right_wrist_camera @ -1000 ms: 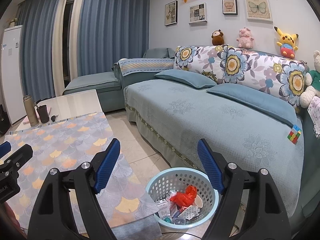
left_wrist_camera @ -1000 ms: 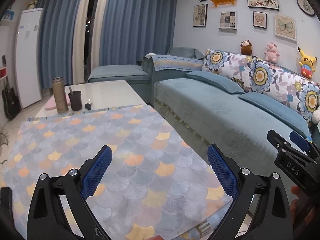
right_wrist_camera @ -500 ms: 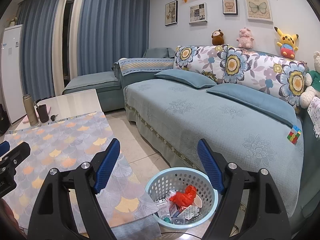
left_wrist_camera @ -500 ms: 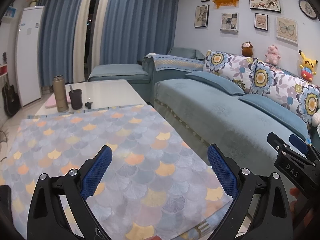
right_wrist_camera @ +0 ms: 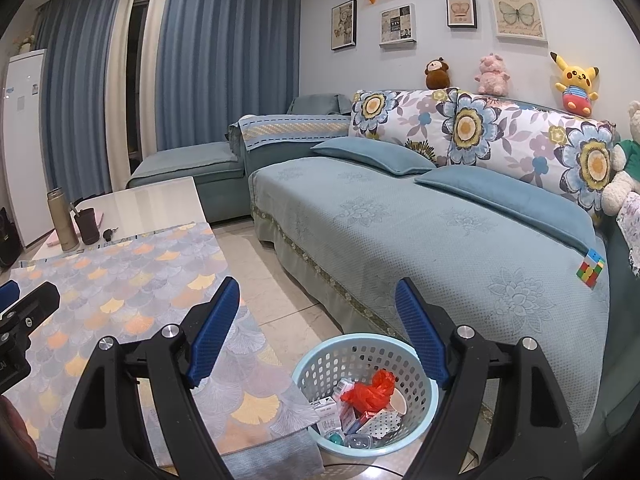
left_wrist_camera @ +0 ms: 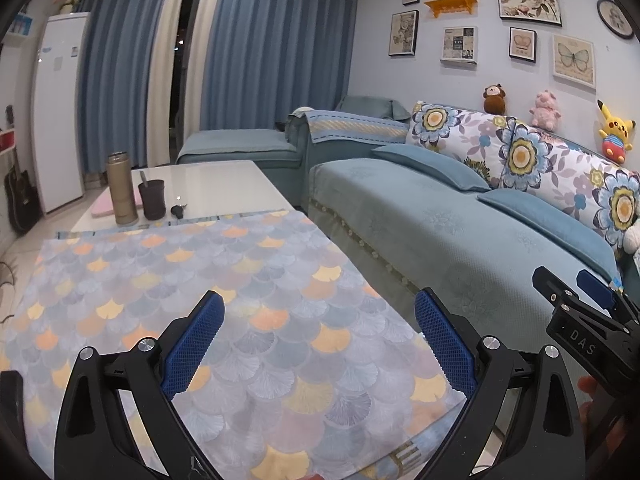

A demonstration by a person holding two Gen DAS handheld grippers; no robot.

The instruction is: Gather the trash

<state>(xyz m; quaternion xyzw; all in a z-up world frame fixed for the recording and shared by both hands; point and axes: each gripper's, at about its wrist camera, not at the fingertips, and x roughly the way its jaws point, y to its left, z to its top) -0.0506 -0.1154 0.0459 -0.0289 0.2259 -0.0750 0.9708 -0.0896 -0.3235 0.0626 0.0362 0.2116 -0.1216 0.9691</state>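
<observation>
A light blue perforated basket stands on the floor between the table and the sofa. Inside it lie a crumpled red bag, small cartons and other wrappers. My right gripper hovers above and in front of the basket, open, with nothing between its blue pads. My left gripper hangs open over the scale-patterned tablecloth, holding nothing. The right gripper's tip shows at the right edge of the left wrist view; the left gripper's tip shows at the left edge of the right wrist view.
At the table's far end stand a bronze flask, a dark cup and keys. A blue sofa with floral cushions runs along the right, with a colour cube on it. Tiled floor separates table and sofa.
</observation>
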